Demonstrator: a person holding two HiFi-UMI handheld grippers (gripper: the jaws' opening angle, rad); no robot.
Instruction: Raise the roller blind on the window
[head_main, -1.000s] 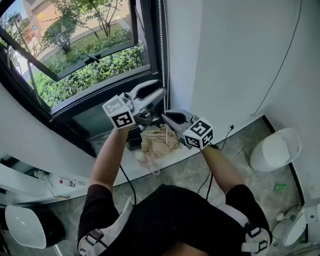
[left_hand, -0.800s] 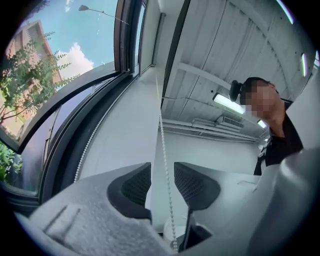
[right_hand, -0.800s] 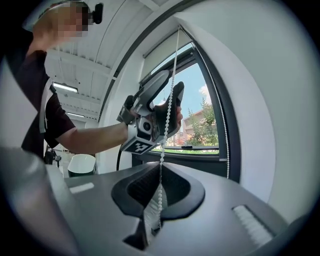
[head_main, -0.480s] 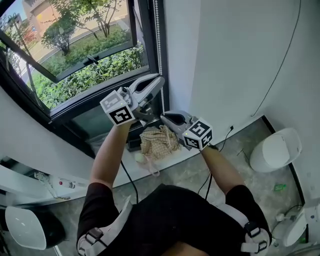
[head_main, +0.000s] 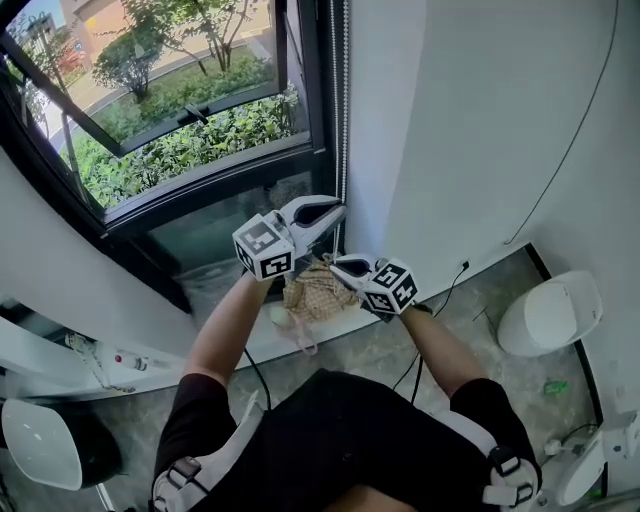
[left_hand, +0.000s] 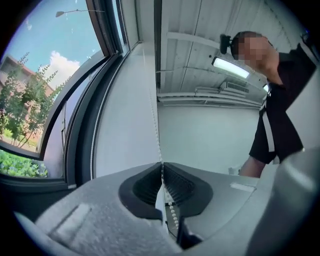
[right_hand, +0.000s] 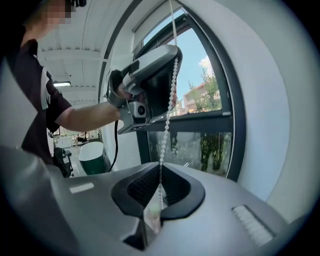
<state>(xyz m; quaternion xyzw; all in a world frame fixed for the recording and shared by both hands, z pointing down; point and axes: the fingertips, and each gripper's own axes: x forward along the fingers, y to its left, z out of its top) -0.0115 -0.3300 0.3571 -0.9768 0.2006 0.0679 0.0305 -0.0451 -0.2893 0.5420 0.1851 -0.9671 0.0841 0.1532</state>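
**Desk:** What does the picture show?

**Photographer:** A person at a dark-framed window (head_main: 180, 130) with a gripper in each hand. Both grippers work the bead chain (head_main: 346, 110), which hangs down the window's right edge where the frame meets a white wall (head_main: 480, 120). Green shrubs and trees in sunlight fill the glass.

**Desk:** And the left gripper (head_main: 338, 212)?

**Photographer:** Clenched on the chain. Its jaws have just closed, and its own view shows the beads running straight down into the slot between the dark ribbed pads. It is the higher of the two, and its marker cube faces the head camera.

**Desk:** The right gripper (head_main: 338, 266)?

**Photographer:** Also clamped on the chain, just below the left one and nearer the person. Seen from its own view, the beads rise out of its pinched jaws and pass up through the left gripper directly above. The stretch between the two is close to straight.

**Desk:** Can you see the blind itself?

**Photographer:** I cannot pick it out for certain. The chain is the part of it that reads clearly, and it continues past the top of the head view.

**Desk:** Anything else for the caption?

**Photographer:** A checked cloth (head_main: 315, 292) lies bunched at the foot of the window, under the two grippers. A thin black cable (head_main: 560, 140) runs down the wall to the right, and a white rounded container (head_main: 550, 312) stands on the grey floor (head_main: 470, 300) at far right, well apart from the person
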